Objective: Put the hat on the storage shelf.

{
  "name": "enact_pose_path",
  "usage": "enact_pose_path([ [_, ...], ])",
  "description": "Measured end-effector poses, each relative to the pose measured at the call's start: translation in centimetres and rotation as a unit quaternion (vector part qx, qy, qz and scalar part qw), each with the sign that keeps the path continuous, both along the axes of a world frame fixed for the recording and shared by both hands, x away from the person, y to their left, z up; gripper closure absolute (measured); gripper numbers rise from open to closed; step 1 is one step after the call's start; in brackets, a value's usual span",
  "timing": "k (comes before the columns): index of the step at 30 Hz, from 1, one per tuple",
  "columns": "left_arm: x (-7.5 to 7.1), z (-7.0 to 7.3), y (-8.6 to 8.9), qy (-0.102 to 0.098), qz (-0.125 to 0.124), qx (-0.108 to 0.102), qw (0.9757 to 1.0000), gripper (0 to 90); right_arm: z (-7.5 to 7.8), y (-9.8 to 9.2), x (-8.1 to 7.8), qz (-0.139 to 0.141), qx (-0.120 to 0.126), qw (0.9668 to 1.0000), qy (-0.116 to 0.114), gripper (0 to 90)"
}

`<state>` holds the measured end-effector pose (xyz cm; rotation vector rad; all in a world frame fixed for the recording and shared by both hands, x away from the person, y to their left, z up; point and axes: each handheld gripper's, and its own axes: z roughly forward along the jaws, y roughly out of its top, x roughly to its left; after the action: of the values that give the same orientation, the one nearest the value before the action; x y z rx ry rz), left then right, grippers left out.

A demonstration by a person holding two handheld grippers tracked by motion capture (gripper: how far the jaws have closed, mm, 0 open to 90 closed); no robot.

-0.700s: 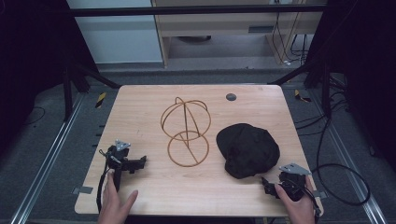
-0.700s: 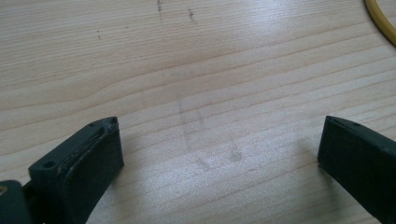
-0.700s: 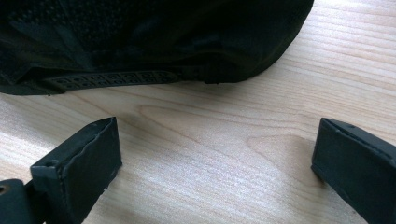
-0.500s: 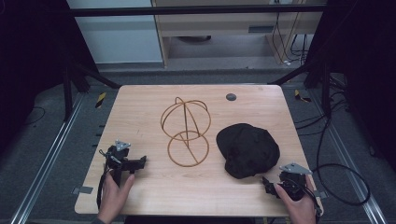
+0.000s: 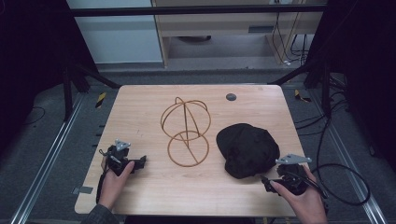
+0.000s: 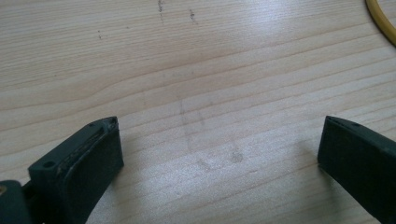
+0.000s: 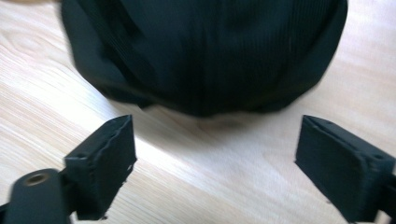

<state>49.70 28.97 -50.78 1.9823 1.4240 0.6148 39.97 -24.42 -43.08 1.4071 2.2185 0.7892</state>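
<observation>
Black cap [image 5: 246, 149] lying right of centre in the high view, on the pale wooden table [image 5: 149, 107], well clear of the edges. Right gripper [image 5: 273, 185] low at the lower right of that frame, just below the cap and apart from it, held in the right hand [image 5: 303, 200]; jaws spread wide with nothing between them. In the right gripper view, the cap [image 7: 205, 51] across the upper half of the frame, bare table [image 7: 219, 186] between it and the two black jaws.

Left gripper [image 5: 135, 163] at the lower left of the high view, held in the left hand [image 5: 114, 179], jaws likewise wide apart and empty. In the left gripper view, bare wood grain [image 6: 187, 93] between the jaws and a curve of orange ring [image 6: 383, 21] in the upper right corner.

Orange wire stand [image 5: 186, 132], a globe of hoops above a flat ring, in the middle of the table, between the two grippers and just left of the cap, not touching it. Small dark round disc [image 5: 230, 97] near the far edge, upper centre. Nothing between the right gripper and the cap. Black cable [image 5: 341, 177] looping off the table's right side at the lower right. Yellow-and-black striped tape [image 5: 101, 99] on the floor at the left. No readable writing or brand anywhere.
</observation>
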Motion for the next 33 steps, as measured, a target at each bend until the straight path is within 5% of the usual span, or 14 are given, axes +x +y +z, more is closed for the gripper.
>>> enact_pose_path([
  [7, 0.0, 0.0, -0.1, 0.000, 0.002, 0.000, 1.0000, 0.0, 3.9, 1.1, 2.3, 0.014, -0.011, 0.9998, -0.013, 23.1],
  [13, 0.0, 0.0, -0.1, 0.000, 0.003, 0.000, 1.0000, 0.0, 6.1, 3.0, 5.0, 0.016, 0.002, 0.9999, 0.001, 23.2],
  [26, -0.1, 0.0, -0.5, 0.000, -0.002, 0.001, 1.0000, 0.0, 4.2, 4.1, 8.5, 0.001, -0.028, 0.9979, 0.058, 10.6],
  [33, -0.2, 0.0, -0.6, 0.000, -0.005, 0.001, 1.0000, 0.0, 3.6, 4.0, 9.2, 0.008, -0.030, 0.9965, 0.078, 29.6],
])
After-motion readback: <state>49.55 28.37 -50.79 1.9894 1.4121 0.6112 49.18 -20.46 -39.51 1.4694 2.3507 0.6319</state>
